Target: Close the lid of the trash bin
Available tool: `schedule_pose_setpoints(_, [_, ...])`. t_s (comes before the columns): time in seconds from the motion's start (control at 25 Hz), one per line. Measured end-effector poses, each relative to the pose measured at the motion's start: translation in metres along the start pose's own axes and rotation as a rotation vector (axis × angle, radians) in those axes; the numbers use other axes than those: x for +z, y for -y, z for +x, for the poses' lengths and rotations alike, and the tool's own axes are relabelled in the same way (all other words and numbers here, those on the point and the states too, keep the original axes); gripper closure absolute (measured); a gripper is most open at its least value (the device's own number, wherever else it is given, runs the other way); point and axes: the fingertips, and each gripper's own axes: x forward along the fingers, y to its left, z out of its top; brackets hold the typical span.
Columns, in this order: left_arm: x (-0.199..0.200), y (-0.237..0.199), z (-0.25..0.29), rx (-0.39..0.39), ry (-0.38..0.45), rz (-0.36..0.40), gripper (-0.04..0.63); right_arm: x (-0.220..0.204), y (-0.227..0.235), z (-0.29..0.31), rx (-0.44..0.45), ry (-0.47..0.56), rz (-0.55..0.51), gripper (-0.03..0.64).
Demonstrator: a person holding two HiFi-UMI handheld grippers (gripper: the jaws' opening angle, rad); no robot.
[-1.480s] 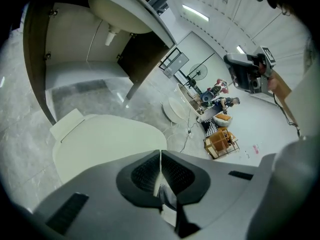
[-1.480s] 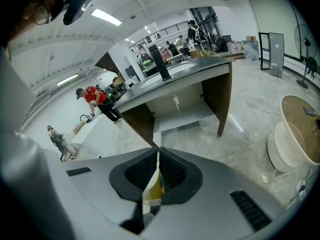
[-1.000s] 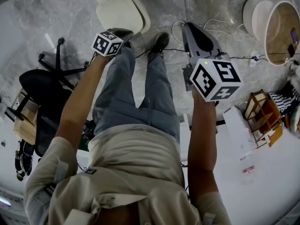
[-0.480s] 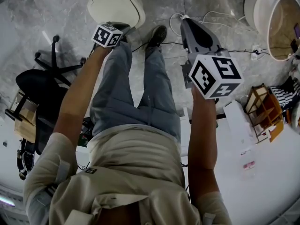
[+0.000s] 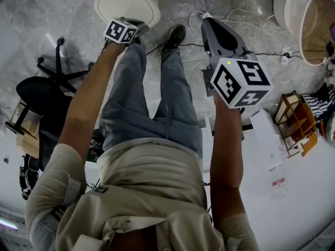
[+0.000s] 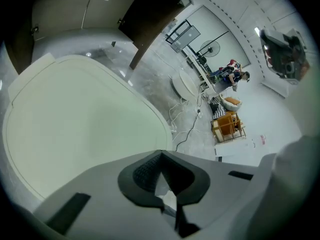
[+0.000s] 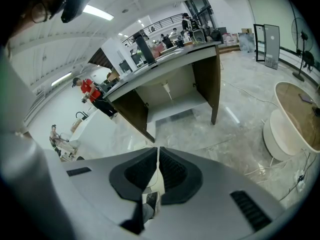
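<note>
The trash bin's cream-white lid lies flat on top of the bin on the floor at the upper left of the head view. My left gripper hovers at the lid's near edge, its marker cube just behind it. In the left gripper view the lid fills the left half, just beyond the left gripper, which is shut with nothing in it; whether it touches the lid I cannot tell. My right gripper is held out over the floor to the right, away from the bin. In its own view the right gripper is shut and empty.
The person's legs and a dark shoe stand between the grippers. A black office chair is at the left. Cables run across the marble floor toward a round white table. A small wooden rack stands by a white tabletop.
My left gripper has moved forward, nearer to the bin lid. The view has shifted a little to the right. The right gripper has hardly moved.
</note>
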Motion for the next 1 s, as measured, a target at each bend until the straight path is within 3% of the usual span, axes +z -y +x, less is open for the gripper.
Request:
schedule_pose_setpoints(0.36, [-0.007,0.004,-0.014,0.003,-0.036,0.015,0.578,0.009,-0.016,-0.012,0.008,0.023,-0.014,0.591])
schedule_pose_setpoints(0.56, [0.003,0.007,-0.054,0.019,-0.018,0.075,0.578,0.029,-0.037,-0.026,0.021,0.051,-0.050,0.591])
schedule_pose_setpoints(0.8, [0.036,0.024,-0.129,0.068,0.071,0.160,0.578,0.058,-0.069,-0.054,0.031,0.091,-0.110,0.591])
schedule_pose_setpoints(1.0, [0.075,0.061,-0.209,0.076,0.193,0.239,0.578,0.084,-0.103,-0.082,0.045,0.127,-0.168,0.591])
